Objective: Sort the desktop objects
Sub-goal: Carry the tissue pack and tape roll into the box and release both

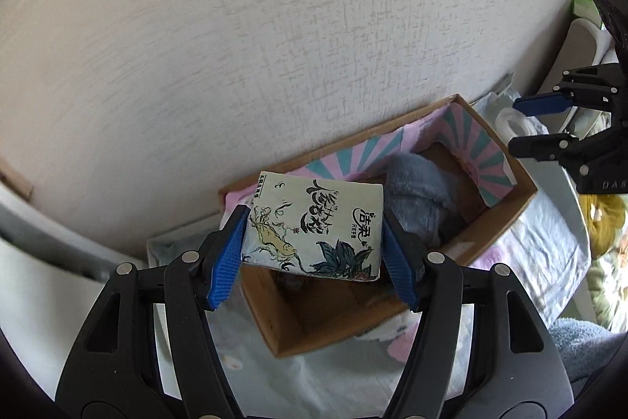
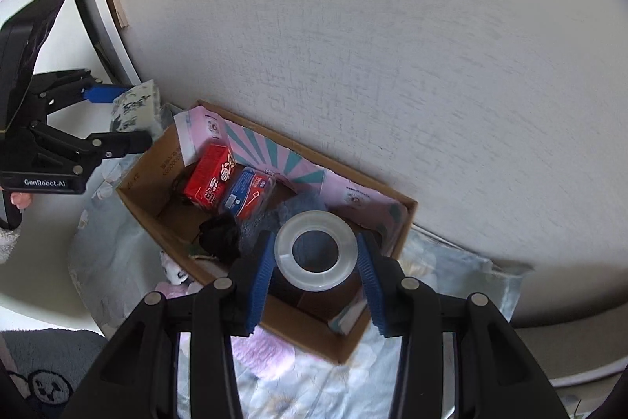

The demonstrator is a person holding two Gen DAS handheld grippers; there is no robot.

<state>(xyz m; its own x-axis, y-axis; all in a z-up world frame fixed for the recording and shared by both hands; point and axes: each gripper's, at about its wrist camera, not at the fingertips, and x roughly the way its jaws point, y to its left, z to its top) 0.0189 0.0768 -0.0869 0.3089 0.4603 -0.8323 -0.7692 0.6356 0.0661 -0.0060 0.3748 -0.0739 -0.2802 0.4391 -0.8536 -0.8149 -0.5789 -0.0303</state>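
Lying under cardboard box (image 2: 345,344): floral cloth (image 2: 314,387); textured wall (image 2: 353,46) behind.

Left tongs (image 1: 312,242) and right tongs (image 2: 314,258) both angled downward, pads clamped, each loaded

Tissue pack and tape roll held above the open cardboard box

The tissue pack (image 1: 314,226), pale with dark brush lettering and a flower drawing, hung tilted over the cardboard box (image 1: 290,336), pinched at both ends. The clear tape roll (image 2: 316,251) faced up, gripped at its sides above the same box, where a red carton (image 2: 208,177), a blue-and-red packet (image 2: 249,197) and grey-blue plush cloth (image 1: 416,195) lay.
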